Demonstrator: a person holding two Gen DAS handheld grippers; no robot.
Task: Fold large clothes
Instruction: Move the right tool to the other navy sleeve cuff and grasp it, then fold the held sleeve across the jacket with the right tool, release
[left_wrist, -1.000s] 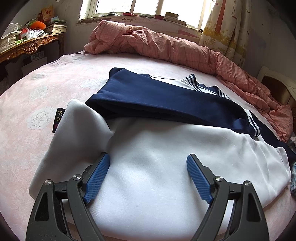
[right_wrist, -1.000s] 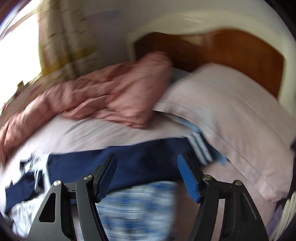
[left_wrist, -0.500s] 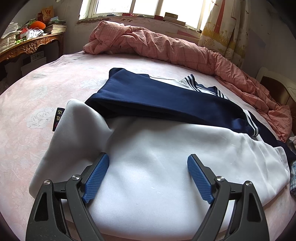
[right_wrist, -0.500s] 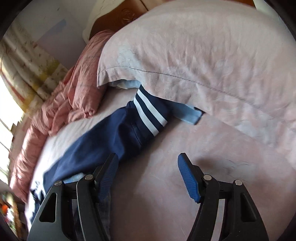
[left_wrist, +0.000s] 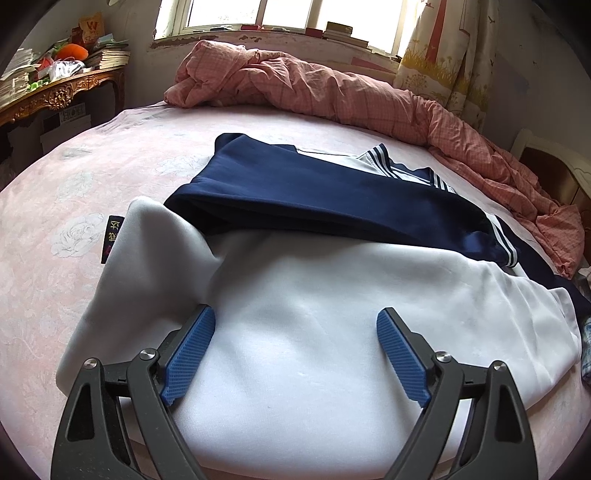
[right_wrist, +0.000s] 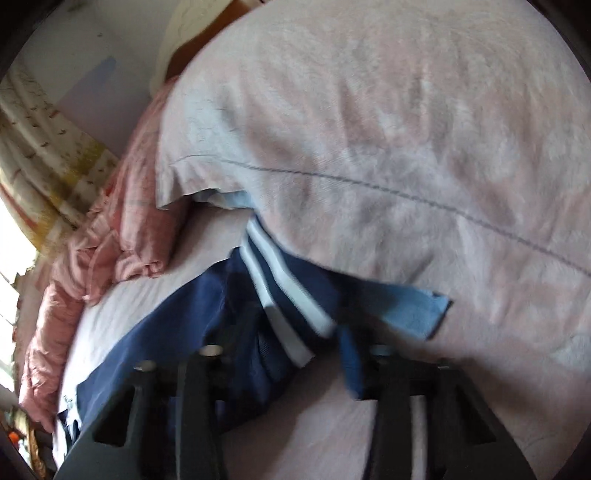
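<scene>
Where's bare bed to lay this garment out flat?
Bare pink sheet lies left of the white-and-navy garment and between it and the pink quilt. The pillow side is crowded, with the navy striped cuff under it.

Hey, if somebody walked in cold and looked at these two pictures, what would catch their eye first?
Probably the big white and navy garment spread across the pink bed, with the open left gripper just above its white part. Next, the crumpled pink quilt under the window, and in the blurry right view, a large pillow lying over a striped navy cuff.
</scene>
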